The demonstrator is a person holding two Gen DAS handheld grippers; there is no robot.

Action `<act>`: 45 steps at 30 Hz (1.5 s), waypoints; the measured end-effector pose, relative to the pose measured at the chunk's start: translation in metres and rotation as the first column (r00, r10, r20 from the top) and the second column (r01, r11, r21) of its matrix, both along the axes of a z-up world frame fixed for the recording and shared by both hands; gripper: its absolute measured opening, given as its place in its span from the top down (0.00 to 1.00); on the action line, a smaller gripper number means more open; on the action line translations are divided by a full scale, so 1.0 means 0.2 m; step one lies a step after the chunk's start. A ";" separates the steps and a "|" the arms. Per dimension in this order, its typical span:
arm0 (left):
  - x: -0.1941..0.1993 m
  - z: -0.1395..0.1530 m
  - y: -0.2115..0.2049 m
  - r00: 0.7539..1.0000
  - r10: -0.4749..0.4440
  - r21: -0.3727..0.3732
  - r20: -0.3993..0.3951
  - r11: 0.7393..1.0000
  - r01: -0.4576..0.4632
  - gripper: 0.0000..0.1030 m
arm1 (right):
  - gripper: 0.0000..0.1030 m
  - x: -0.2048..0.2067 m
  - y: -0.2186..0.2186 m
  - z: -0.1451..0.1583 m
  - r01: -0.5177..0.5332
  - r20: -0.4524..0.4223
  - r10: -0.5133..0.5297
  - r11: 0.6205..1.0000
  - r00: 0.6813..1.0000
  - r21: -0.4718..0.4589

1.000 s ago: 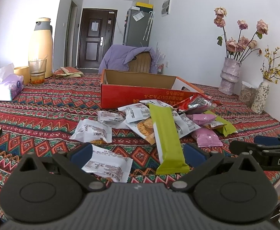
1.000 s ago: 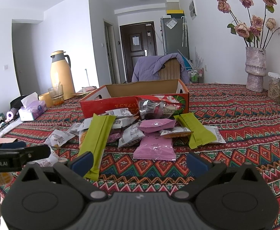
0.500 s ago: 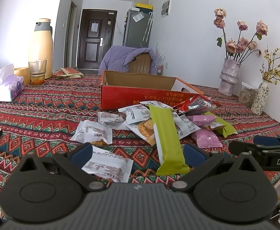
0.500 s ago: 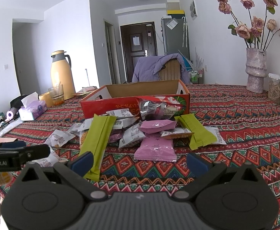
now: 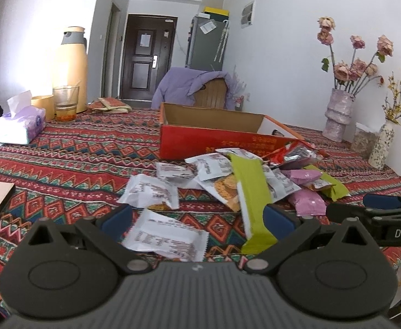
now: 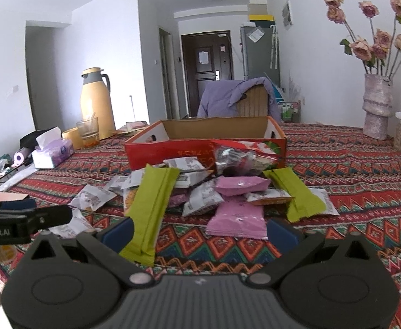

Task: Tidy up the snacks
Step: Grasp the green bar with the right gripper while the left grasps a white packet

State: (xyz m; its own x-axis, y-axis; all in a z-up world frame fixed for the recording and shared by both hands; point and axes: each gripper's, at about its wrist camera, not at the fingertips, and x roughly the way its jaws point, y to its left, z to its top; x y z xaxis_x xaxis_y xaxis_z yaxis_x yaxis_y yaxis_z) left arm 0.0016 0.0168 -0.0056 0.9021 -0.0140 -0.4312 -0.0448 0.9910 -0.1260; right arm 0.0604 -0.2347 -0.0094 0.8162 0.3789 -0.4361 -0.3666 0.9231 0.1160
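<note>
Left gripper (image 5: 197,216) spread wide, empty, over nearest white packet (image 5: 167,240). Right gripper (image 6: 200,229) likewise wide, empty, short of pink packet (image 6: 237,216). Beyond: snack pile, long green bar (image 6: 151,205) on top, all loose on patterned cloth (image 6: 365,192). Farther: red box (image 6: 173,150), visible interior looks bare. Sorting seemingly not begun; every snack left.

red box (image 6: 173,152) | lime-green wrapper (image 6: 148,205) | pink packet (image 6: 237,218) | zigzag-patterned tablecloth (image 6: 365,186)

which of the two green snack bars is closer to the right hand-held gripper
The long green bar on the left of the pile: its near end lies beside the right hand-held gripper. The shorter green bar sits farther back, right of the pink packets.
</note>
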 end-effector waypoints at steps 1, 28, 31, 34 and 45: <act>0.00 0.00 0.01 1.000 0.006 0.000 0.000 1.000 -0.006 0.00 | 0.00 0.01 0.01 0.00 -0.005 -0.002 0.005 1.000 1.000 0.000; 0.11 -0.08 0.22 0.994 0.080 0.044 -0.075 0.996 -0.077 0.00 | 0.46 0.33 0.50 -0.14 -0.067 -0.147 0.054 0.994 0.988 -0.082; 0.12 -0.09 0.22 0.994 0.074 0.047 -0.085 0.996 -0.070 0.00 | 0.54 0.35 0.52 -0.16 -0.064 -0.164 0.050 0.995 0.985 -0.079; 0.12 -0.09 0.22 0.993 0.071 0.051 -0.095 0.996 -0.066 0.00 | 0.59 0.36 0.51 -0.16 -0.066 -0.181 0.055 0.996 0.982 -0.055; 0.19 -0.10 0.17 0.983 0.027 0.053 -0.183 0.998 -0.018 0.00 | 0.64 0.32 0.39 -0.14 -0.082 -0.139 0.087 0.996 0.987 0.044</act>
